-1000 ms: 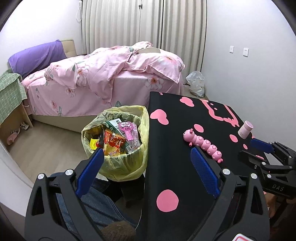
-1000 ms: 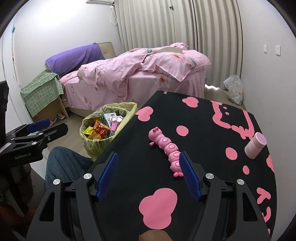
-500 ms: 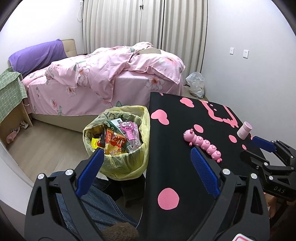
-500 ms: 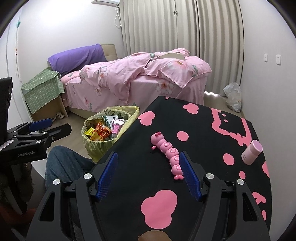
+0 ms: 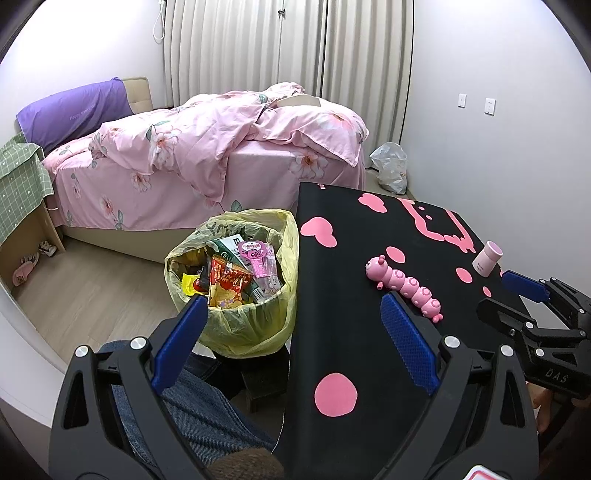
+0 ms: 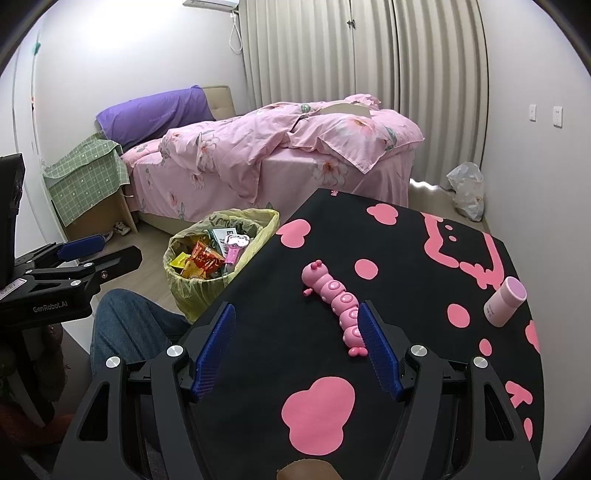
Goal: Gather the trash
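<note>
Well, both grippers, left (image 5: 291, 343) and right (image 6: 297, 349), had their jaws wide apart, holding nothing. The bin (image 5: 236, 280) sat by the table (image 5: 351, 332), full of light, crinkly wrappers (image 5: 227, 282); a pinch at an edge would probably do. Only the right view showed the air unit (image 6: 210, 3).

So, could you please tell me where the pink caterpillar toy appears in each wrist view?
Left wrist view: the pink caterpillar toy lies right of centre on the black table, just beyond the left gripper's right finger.
Right wrist view: the toy lies near centre, its tail behind the right gripper's right finger.
Shared landmark: the yellow-lined trash bin left of the table.
</note>
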`<move>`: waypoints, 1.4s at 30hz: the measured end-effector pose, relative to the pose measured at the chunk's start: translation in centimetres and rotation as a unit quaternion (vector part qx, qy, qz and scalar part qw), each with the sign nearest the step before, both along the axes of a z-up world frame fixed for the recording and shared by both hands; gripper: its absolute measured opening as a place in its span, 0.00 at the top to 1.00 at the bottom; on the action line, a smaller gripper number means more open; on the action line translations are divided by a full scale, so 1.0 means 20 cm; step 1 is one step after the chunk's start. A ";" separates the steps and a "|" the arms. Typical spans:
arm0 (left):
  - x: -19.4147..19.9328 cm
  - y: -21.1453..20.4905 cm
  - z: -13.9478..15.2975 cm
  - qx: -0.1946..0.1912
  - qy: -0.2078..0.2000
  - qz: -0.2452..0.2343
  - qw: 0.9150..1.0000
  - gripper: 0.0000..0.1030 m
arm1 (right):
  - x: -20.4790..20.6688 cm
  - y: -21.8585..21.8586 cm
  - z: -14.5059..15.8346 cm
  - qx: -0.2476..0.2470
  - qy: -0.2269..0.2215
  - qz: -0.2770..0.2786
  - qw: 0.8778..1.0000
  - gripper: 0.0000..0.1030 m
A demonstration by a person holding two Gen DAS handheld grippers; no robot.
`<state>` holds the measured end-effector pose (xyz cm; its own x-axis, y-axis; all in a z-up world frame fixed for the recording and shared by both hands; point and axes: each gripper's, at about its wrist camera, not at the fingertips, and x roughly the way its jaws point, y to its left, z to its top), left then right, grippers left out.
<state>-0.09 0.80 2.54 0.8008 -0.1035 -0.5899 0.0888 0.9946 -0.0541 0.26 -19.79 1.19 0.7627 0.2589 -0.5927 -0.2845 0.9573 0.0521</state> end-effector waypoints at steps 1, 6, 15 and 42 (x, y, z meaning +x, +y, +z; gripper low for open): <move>0.00 0.00 0.00 0.000 0.000 0.000 1.000 0.12 | 0.00 0.00 0.00 0.000 0.001 0.001 1.000 0.37; 0.00 0.00 0.00 -0.001 0.000 0.000 1.000 0.12 | 0.00 0.00 0.00 -0.001 -0.001 0.001 1.000 0.37; 0.00 0.01 0.00 0.003 -0.003 0.002 1.000 0.12 | 0.00 0.00 0.00 -0.001 -0.001 0.000 1.000 0.37; -0.01 0.04 0.00 0.009 -0.006 0.009 1.000 0.12 | 0.01 0.00 0.00 -0.002 0.000 0.004 1.000 0.37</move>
<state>-0.25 1.65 2.63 0.8092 -0.0788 -0.5822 0.0718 0.9968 -0.0351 0.38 -19.71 1.23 0.7606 0.2620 -0.5941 -0.2912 0.9554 0.0485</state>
